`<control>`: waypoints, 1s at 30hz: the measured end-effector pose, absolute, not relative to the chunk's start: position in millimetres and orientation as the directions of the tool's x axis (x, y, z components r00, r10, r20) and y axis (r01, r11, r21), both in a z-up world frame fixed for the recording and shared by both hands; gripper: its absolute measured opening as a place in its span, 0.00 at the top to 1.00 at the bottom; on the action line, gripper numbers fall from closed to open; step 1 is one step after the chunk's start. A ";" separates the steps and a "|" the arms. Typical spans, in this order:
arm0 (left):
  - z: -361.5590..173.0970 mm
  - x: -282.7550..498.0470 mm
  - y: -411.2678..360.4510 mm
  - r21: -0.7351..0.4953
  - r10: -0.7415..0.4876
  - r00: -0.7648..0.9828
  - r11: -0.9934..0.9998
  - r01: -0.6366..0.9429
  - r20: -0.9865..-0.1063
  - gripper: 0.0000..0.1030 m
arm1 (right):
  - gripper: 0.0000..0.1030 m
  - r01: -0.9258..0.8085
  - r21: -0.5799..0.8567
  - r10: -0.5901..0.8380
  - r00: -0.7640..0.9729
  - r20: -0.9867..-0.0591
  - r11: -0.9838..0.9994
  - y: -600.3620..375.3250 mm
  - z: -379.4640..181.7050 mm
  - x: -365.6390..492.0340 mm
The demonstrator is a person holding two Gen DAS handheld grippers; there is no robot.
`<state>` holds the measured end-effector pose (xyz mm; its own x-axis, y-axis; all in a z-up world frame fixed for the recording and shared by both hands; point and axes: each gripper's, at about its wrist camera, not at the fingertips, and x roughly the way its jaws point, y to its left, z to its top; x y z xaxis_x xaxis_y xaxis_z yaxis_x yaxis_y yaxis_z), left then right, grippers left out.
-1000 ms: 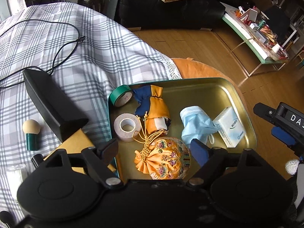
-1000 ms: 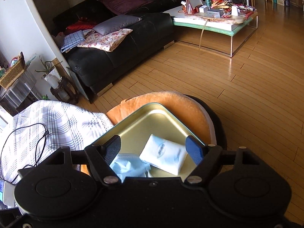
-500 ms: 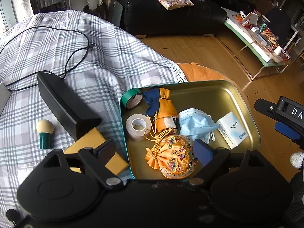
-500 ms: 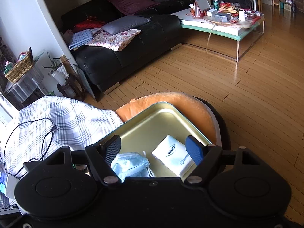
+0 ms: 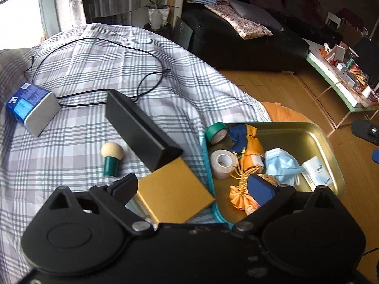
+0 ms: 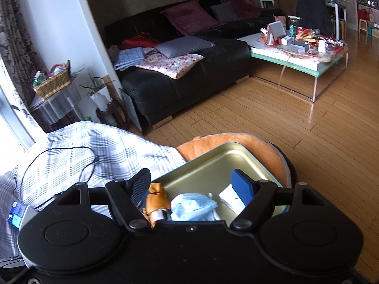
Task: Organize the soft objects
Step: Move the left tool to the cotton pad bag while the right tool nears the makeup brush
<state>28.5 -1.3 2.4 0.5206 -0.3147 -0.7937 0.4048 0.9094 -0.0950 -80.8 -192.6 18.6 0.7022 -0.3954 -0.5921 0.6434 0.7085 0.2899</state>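
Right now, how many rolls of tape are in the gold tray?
2. A green roll leans in the gold tray's far left corner; a whitish roll sits just nearer, by the left wall. Others may hide under the cloth items.

Wooden plank floor [image 6: 272,118]. Black leather sofa [image 6: 189,71] with cushions against a dark wall. Cluttered glass coffee table [image 6: 298,56] beside it. Daylight enters from window [image 5: 21,16].

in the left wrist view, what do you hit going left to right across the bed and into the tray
blue box → green-handled brush → gold square box → white tape roll → blue face mask → white tissue packet
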 end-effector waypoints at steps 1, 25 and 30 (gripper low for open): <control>2.3 29.1 5.6 -0.086 -0.302 0.533 0.916 0.391 -0.790 0.03 | 0.30 0.635 0.291 -0.391 0.709 -0.586 0.715 -187.9 20.1 -80.2; -34.2 66.7 210.2 0.041 0.055 0.558 0.998 -0.039 -0.828 0.02 | 0.30 0.269 0.279 -0.025 0.759 -0.650 0.922 -51.8 1.2 -29.0; -51.6 68.0 239.0 0.071 0.114 0.519 0.992 -0.102 -0.847 0.02 | 0.30 0.209 0.278 0.043 0.722 -0.691 0.938 -27.4 -15.0 -18.5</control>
